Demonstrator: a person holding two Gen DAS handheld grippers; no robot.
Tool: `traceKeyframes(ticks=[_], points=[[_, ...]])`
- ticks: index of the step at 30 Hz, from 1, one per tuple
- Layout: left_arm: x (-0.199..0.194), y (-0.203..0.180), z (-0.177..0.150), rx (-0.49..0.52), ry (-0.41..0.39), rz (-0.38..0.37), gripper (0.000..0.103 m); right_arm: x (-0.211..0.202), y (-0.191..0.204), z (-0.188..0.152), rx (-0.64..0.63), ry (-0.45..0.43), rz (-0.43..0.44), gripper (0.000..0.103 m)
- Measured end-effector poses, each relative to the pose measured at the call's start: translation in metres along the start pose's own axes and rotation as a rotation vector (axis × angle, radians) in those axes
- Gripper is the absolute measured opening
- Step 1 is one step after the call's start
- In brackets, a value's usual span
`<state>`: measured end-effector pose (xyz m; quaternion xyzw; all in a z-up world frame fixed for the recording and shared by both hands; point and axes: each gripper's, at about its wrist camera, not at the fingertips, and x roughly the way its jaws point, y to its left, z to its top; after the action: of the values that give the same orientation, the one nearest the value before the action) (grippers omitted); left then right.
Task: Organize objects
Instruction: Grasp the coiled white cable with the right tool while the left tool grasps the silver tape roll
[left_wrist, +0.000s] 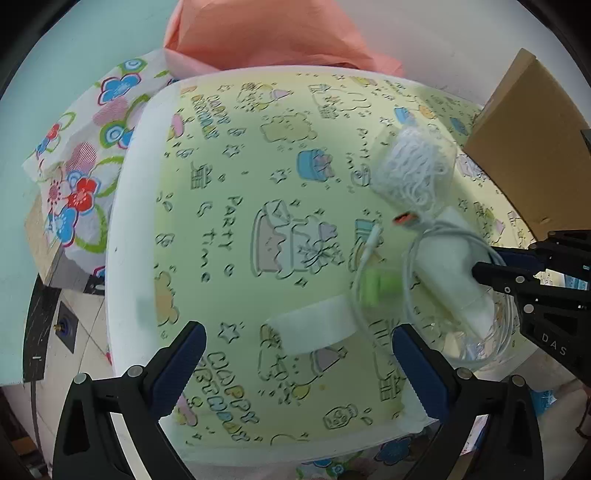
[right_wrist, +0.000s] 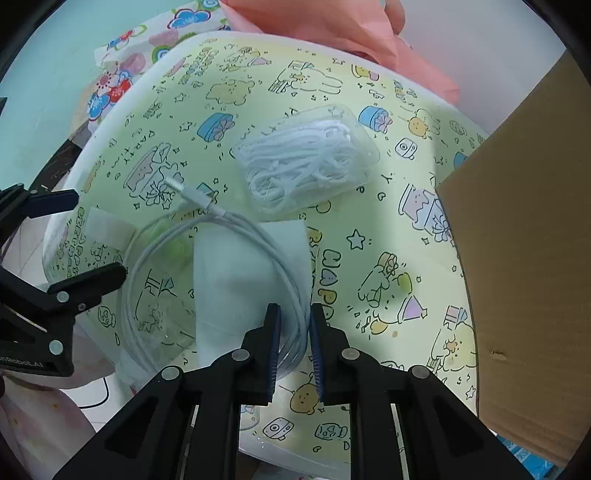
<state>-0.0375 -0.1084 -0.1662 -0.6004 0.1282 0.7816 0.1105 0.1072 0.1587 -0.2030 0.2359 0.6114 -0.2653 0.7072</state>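
At the far left, a floral-printed cloth is seen hanging past the edge of the round table covered in a pale yellow cartoon-print sheet. The left gripper is held above the table's near side with its blue-padded fingers spread wide and nothing between them; just ahead of it a flat white rectangular pad lies on the sheet. Further right, a coiled white charging cable is draped over a white folded paper piece, with a small green object — blurred — beside the loop. The right gripper is closed to a narrow gap on the cable's strands, which are pinched between its pads. Beyond the cable, a clear plastic box filled with white cords rests on the sheet. At the right edge a brown cardboard box stands on the table, and behind everything a salmon-pink cloth is bunched.
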Motion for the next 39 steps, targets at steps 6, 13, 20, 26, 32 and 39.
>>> traceKeyframes(ticks=[6,13,20,26,32,39], points=[[0.005,-0.013,0.004,0.045,-0.009,0.032,0.093,-0.003,-0.016,-0.002,0.075,-0.009,0.056,0.013],[0.010,-0.015,0.005,0.017,-0.012,-0.043,0.069,-0.007,-0.034,-0.001,0.132,-0.023,0.073,0.012],[0.007,-0.017,0.009,-0.009,-0.013,-0.085,0.041,-0.010,-0.056,0.006,0.229,-0.053,0.066,0.012],[0.002,-0.024,0.008,0.001,-0.028,-0.102,0.041,-0.028,-0.063,0.008,0.241,-0.097,0.071,0.012],[-0.008,-0.032,0.007,0.023,-0.042,-0.082,0.041,-0.045,-0.062,0.007,0.240,-0.126,0.087,0.012],[-0.014,-0.040,0.001,0.043,-0.040,-0.059,0.041,-0.063,-0.065,0.006,0.257,-0.147,0.112,0.012]])
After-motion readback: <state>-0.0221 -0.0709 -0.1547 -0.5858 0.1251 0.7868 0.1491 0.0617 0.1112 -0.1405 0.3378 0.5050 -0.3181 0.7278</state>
